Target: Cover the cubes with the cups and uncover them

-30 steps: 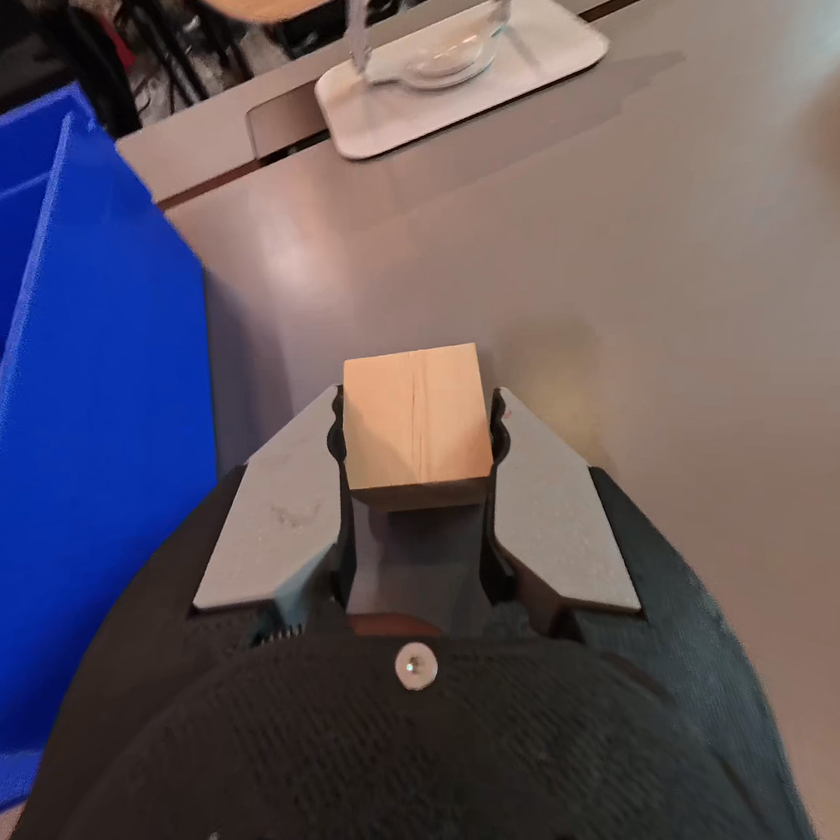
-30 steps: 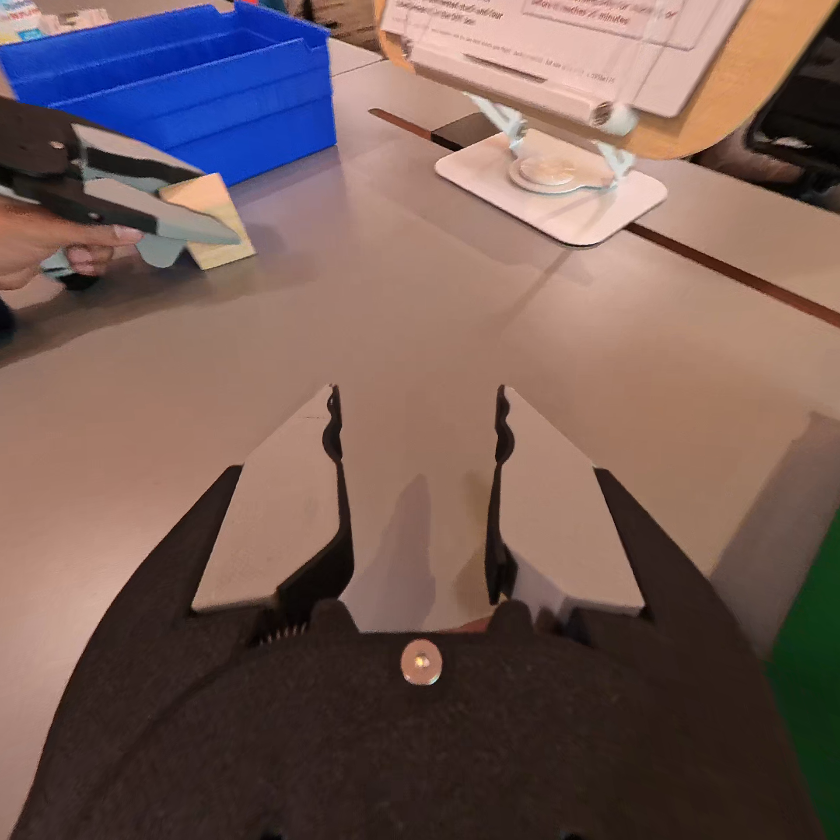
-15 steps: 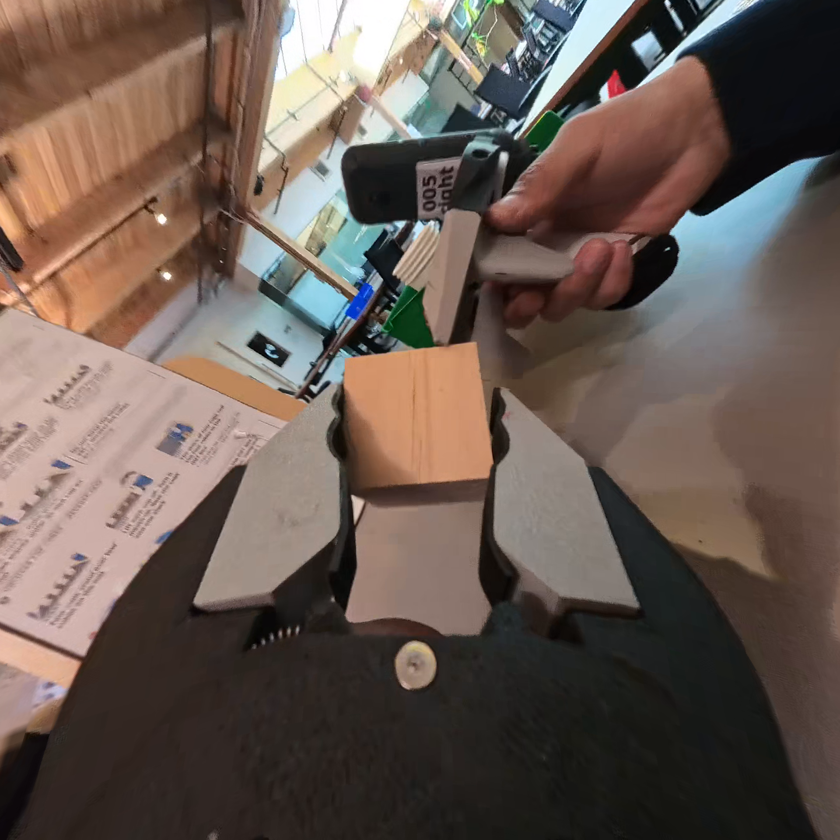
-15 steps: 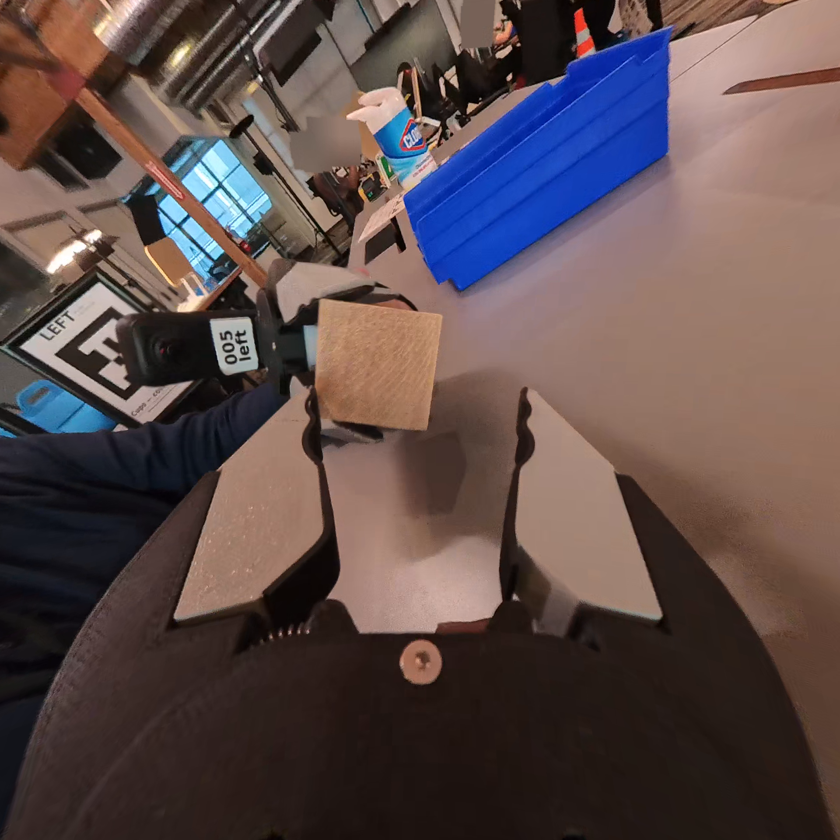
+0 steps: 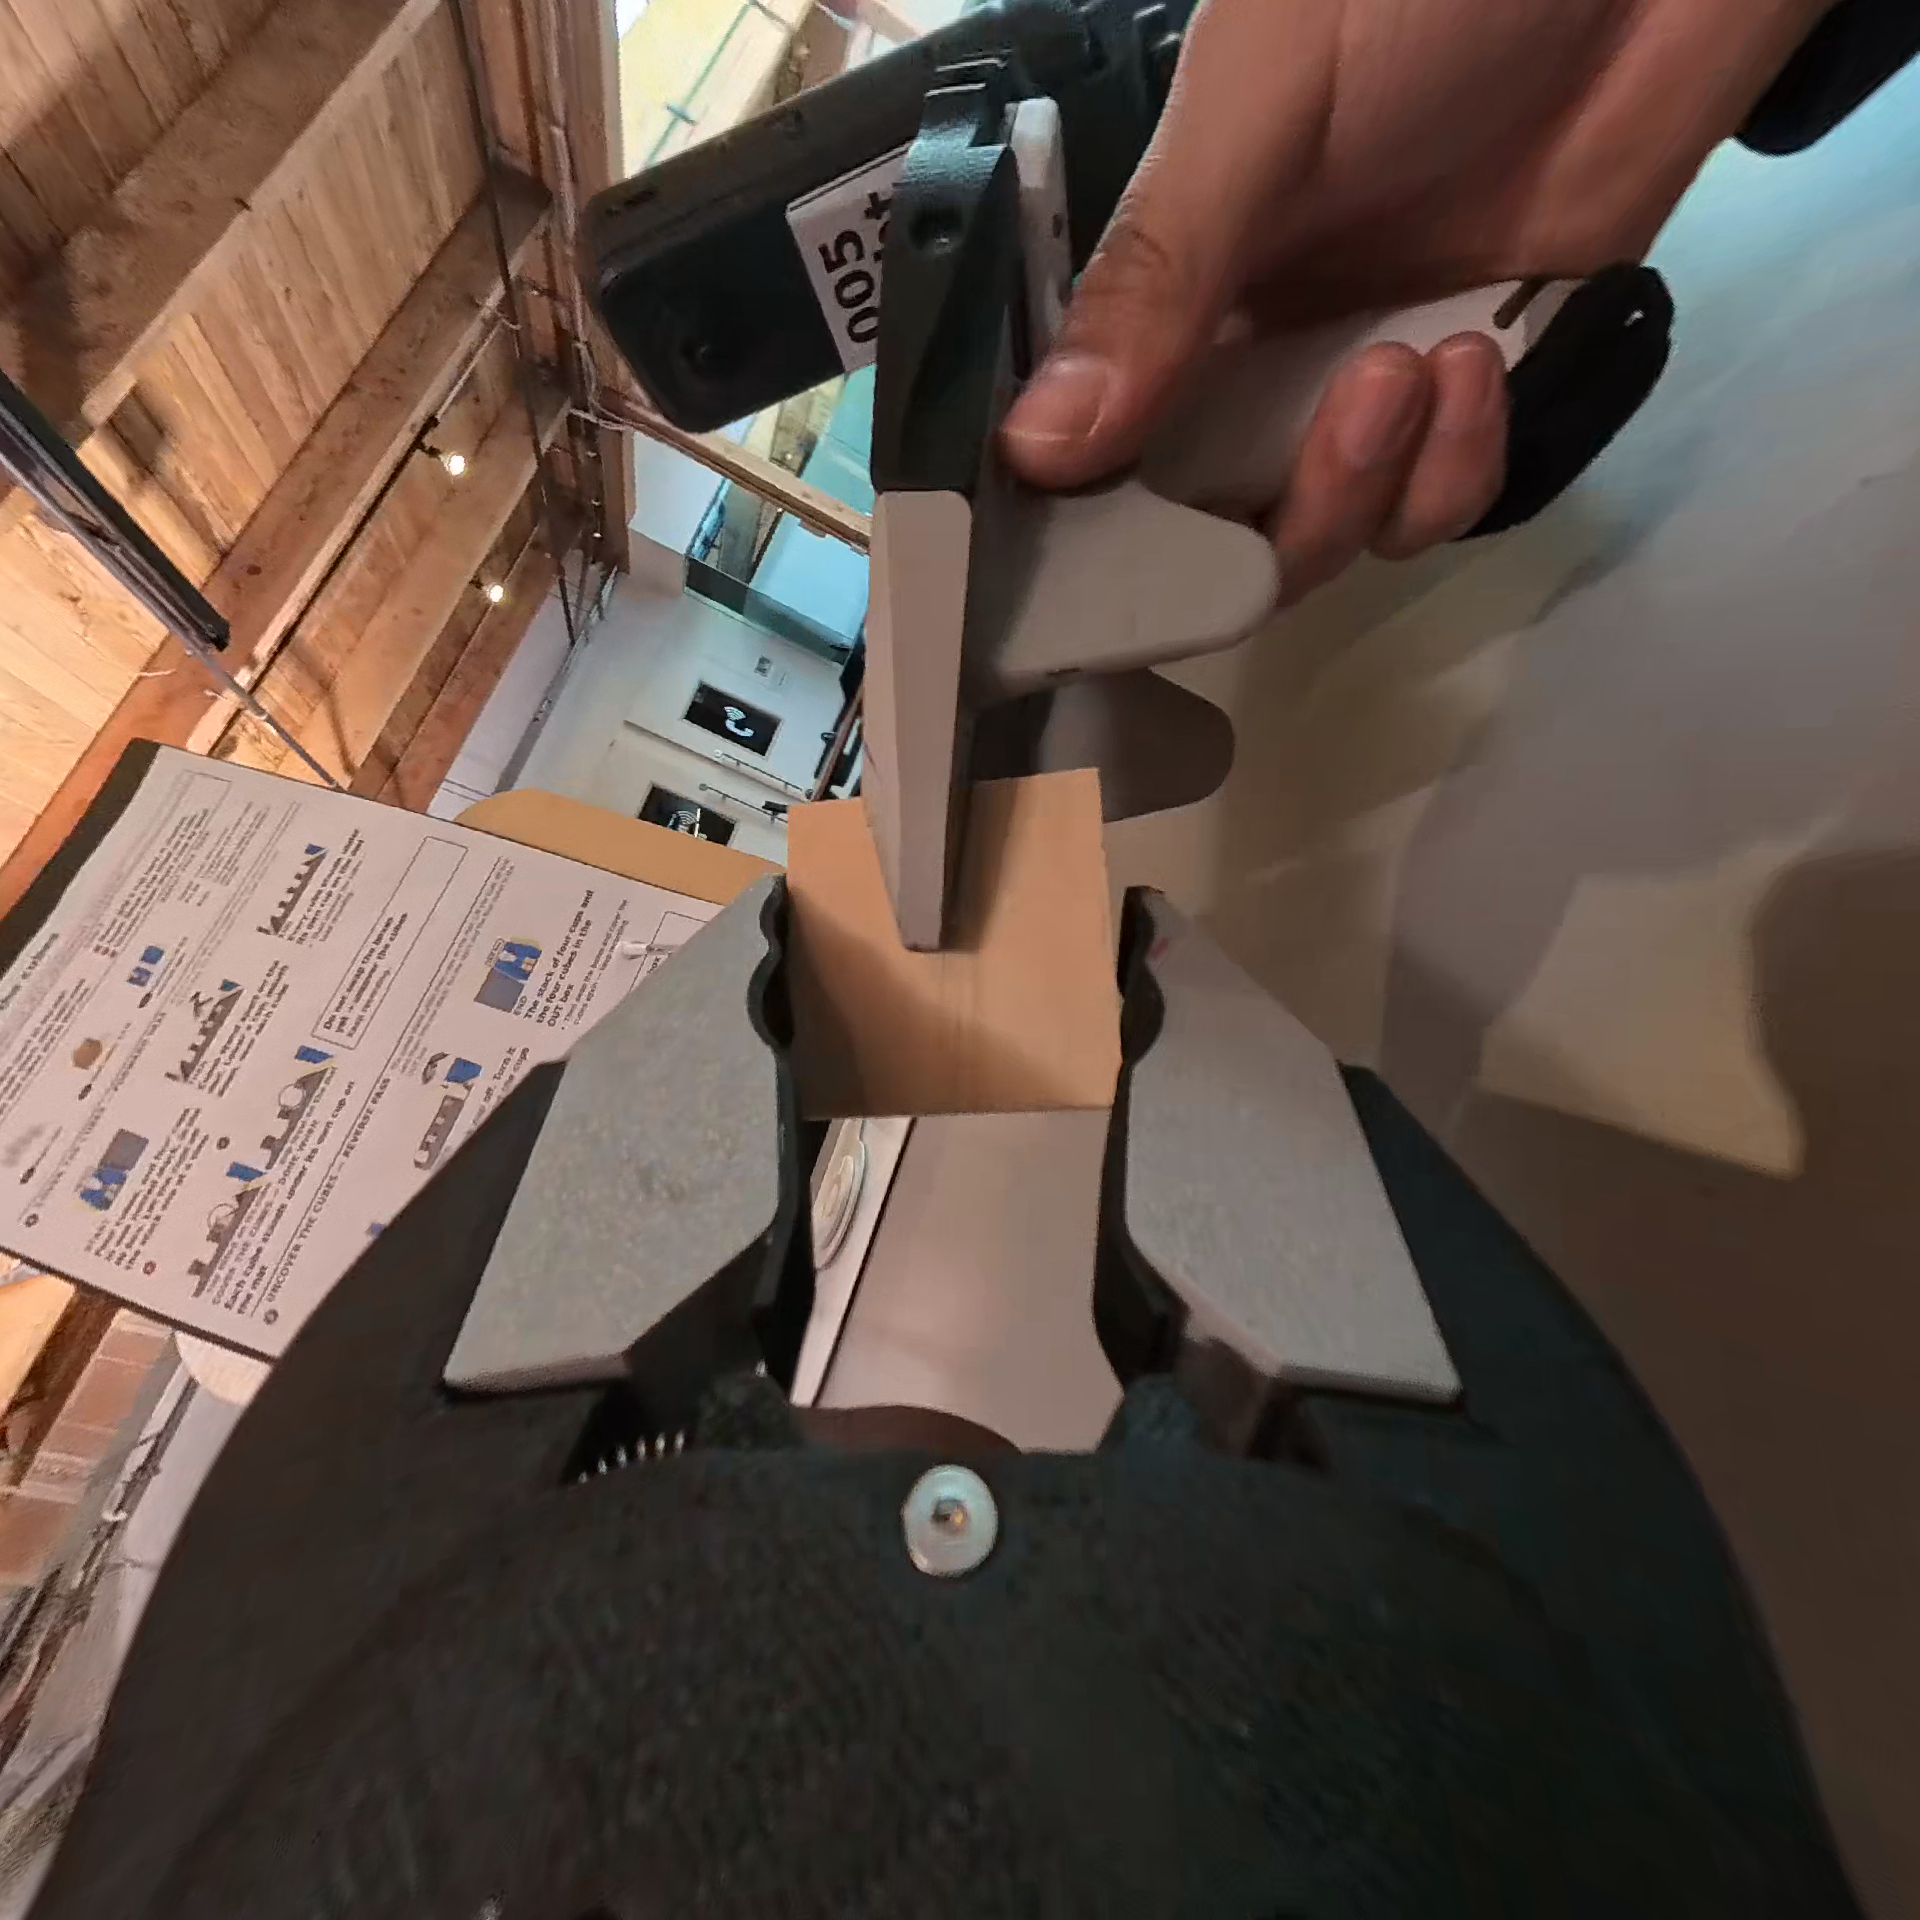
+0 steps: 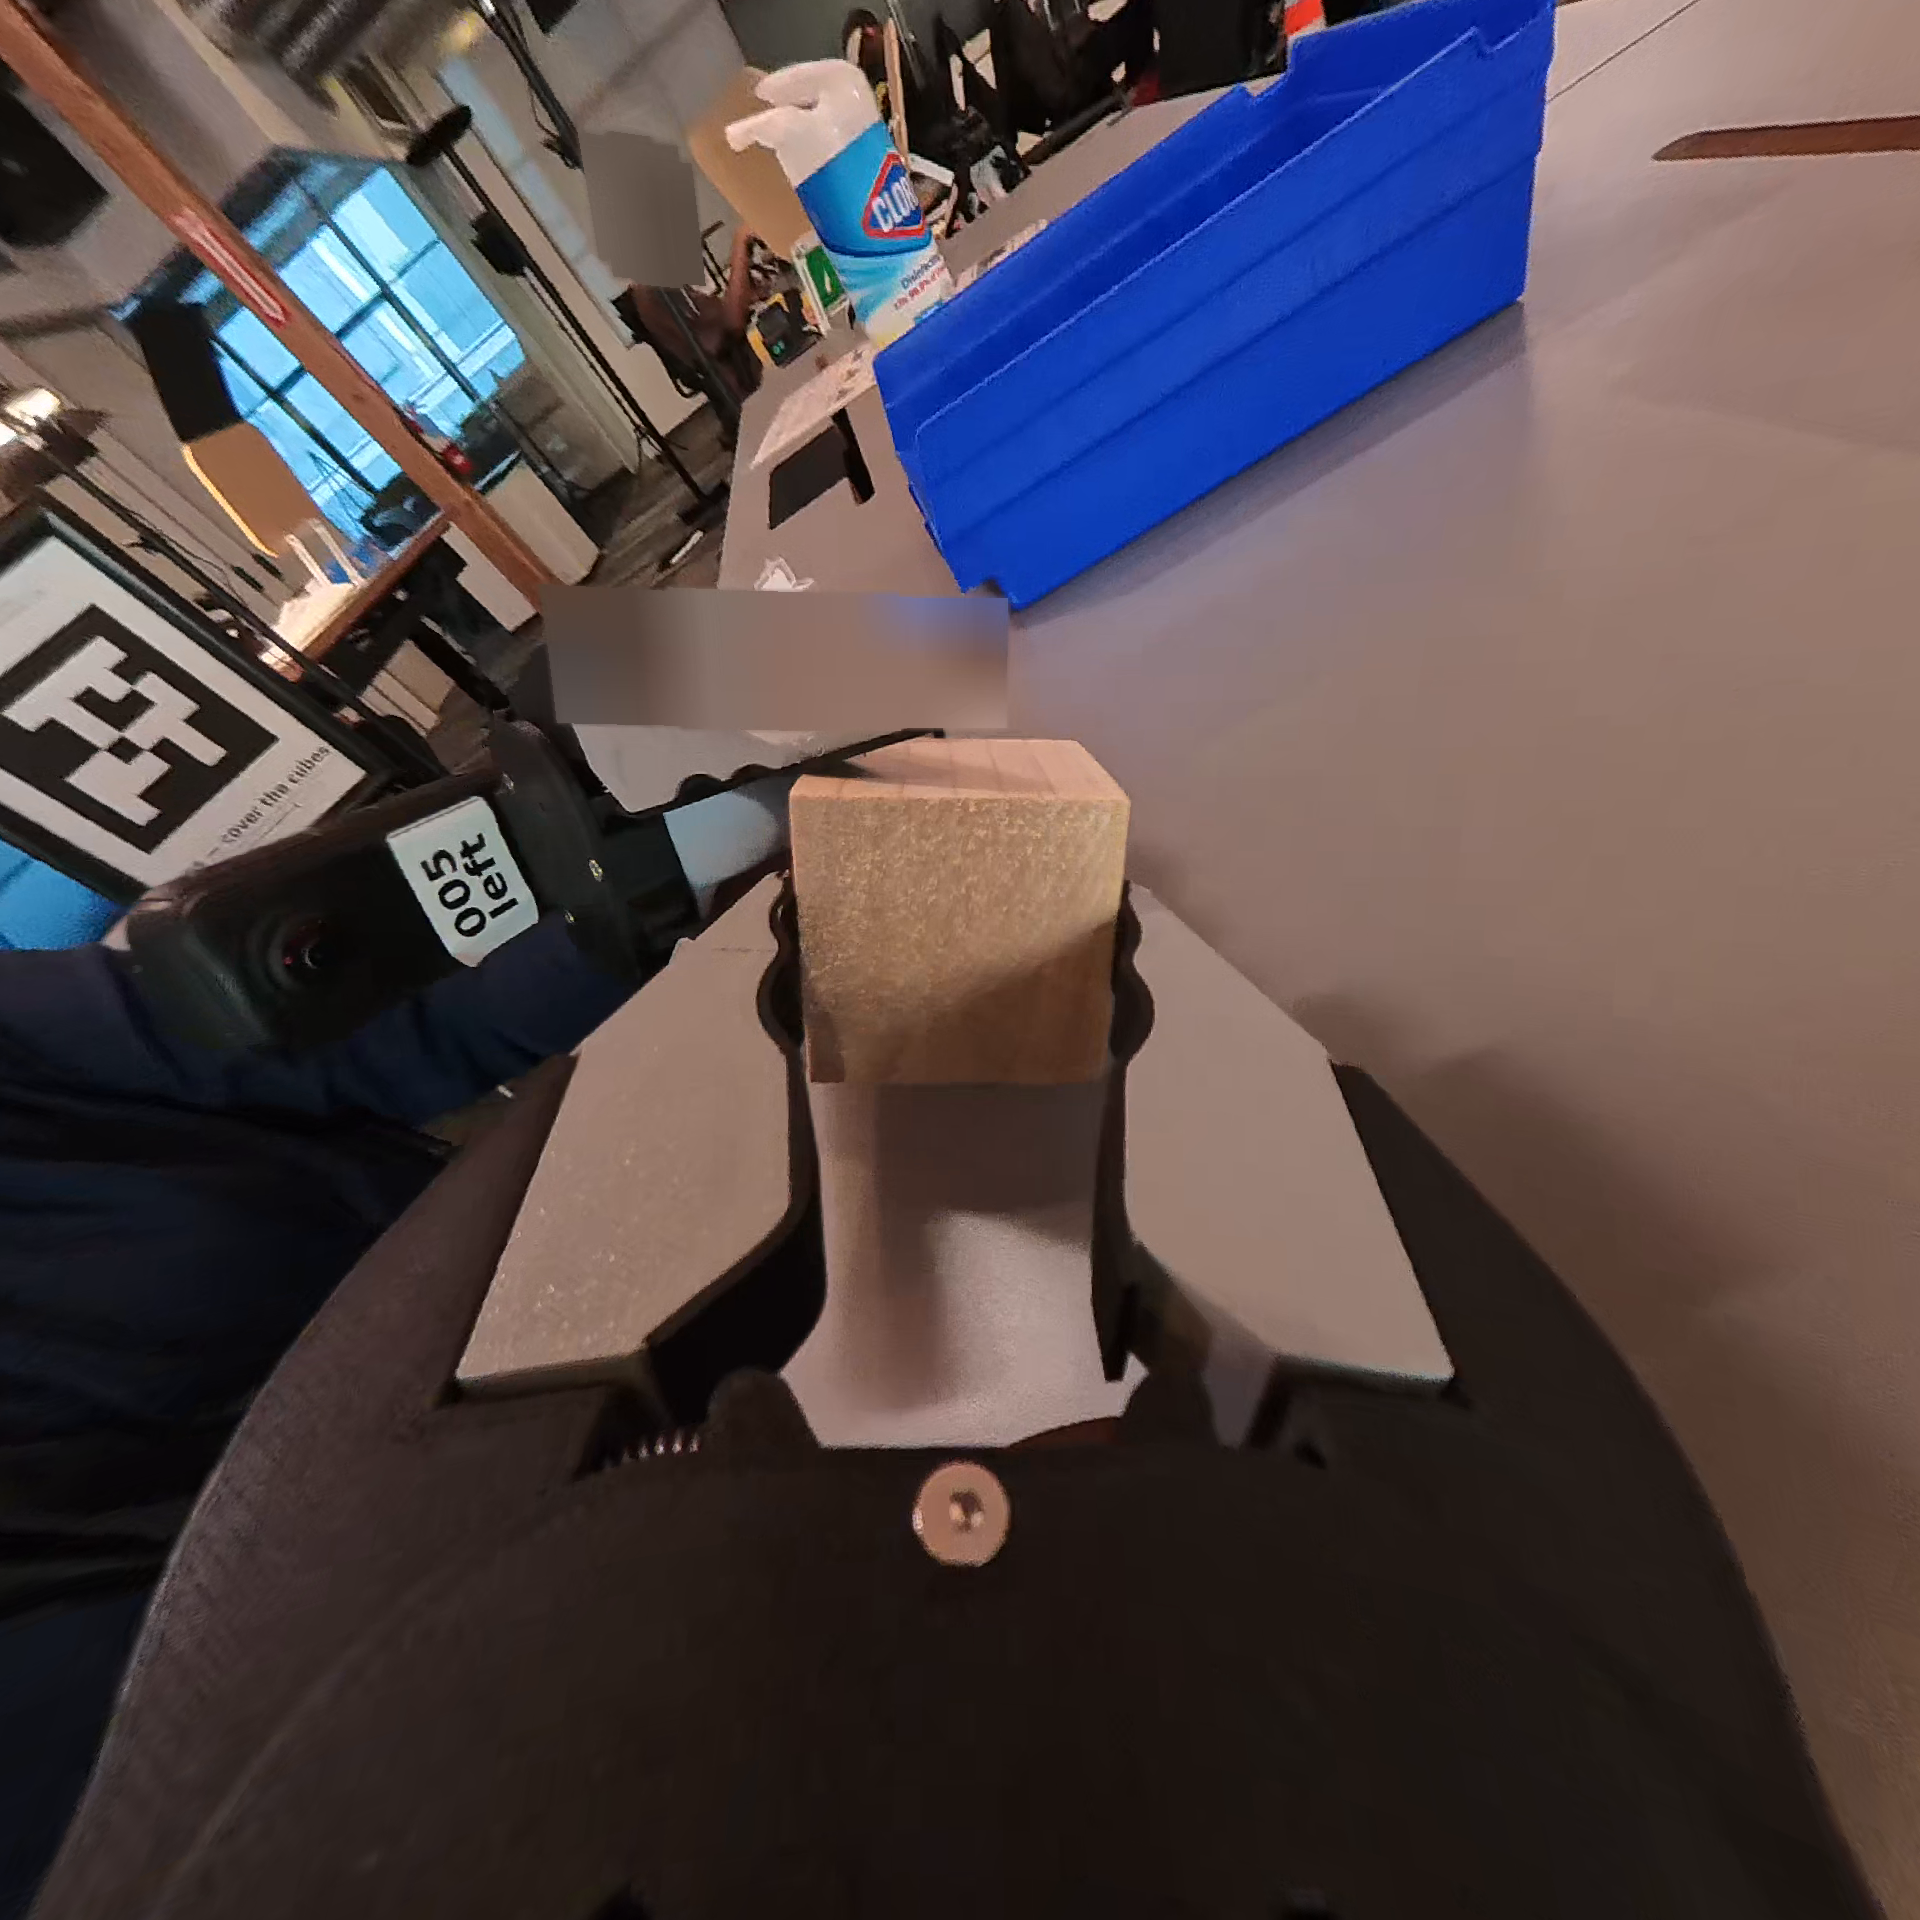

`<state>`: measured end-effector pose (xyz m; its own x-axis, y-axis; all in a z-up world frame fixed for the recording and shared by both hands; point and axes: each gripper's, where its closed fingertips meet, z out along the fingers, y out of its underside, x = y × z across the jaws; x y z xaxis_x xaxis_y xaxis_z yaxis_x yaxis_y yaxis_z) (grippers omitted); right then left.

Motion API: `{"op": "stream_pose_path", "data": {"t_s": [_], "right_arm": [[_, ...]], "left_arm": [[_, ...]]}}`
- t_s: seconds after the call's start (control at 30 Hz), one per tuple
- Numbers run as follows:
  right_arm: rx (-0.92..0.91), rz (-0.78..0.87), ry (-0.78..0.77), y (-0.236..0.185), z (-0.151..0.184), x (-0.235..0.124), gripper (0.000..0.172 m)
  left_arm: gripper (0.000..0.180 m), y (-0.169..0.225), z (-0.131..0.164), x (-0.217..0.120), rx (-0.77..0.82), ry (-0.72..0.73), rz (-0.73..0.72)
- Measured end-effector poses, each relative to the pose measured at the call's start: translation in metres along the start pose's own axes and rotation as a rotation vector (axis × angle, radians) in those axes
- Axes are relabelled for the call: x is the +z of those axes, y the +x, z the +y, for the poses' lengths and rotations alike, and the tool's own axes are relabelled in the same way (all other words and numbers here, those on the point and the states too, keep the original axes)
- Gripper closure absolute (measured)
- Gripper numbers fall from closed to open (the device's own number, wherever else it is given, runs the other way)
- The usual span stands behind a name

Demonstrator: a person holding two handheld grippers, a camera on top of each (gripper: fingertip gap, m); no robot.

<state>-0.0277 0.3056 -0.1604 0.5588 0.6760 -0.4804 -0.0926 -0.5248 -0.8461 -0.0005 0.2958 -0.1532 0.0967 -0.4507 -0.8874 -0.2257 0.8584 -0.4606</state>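
Locate the wooden cube [image 6: 956,914] raised off the desk [image 6: 1507,831] and clamped at once by the left gripper [image 5: 956,966] and the right gripper [image 6: 956,966], set crosswise to each other. Read both sets of jaws as narrowed to cube width, with pads pressed flat on opposite faces. Treat as a mid-air handover. Expect a stiff, light, non-fragile block, with fair friction on the rough end grain and probably less on the smoother faces. Grip two parallel faces, square and near centre; avoid edges and corners, likely to twist out. Release one pair only after confirming a firm hold in the other. Note no cups in view. Set down on the grey desk: flat, matt, suited to a stable rest. Keep clear of the blue bin [image 6: 1247,312] farther back and the spray bottle [image 6: 873,208] behind it. Beyond: an open workshop room with a plank ceiling [image 5: 260,260], windows, and an instruction sheet [image 5: 260,1039] on a stand.
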Motion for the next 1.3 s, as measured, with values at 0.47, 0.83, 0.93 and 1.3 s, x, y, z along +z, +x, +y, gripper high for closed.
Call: {"op": "stream_pose_path", "data": {"t_s": [0.47,0.83,0.93,1.3], "right_arm": [[-0.368,0.681,0.309,0.004,-0.083,-0.184,0.115],[0.012,1.076,-0.055,0.118,-0.022,-0.331,0.114],[0.063,1.124,-0.226,0.153,0.006,-0.319,0.115],[0.146,1.131,-0.376,0.196,0.037,-0.299,0.115]], "left_arm": [[0.152,-0.018,0.12,-0.012,-0.72,-0.423,-0.048],[0.152,-0.015,0.129,-0.012,-0.732,-0.469,-0.057],[0.152,-0.015,0.129,-0.012,-0.698,-0.474,-0.066],[0.152,-0.009,0.126,-0.01,-0.64,-0.486,-0.039]]}}
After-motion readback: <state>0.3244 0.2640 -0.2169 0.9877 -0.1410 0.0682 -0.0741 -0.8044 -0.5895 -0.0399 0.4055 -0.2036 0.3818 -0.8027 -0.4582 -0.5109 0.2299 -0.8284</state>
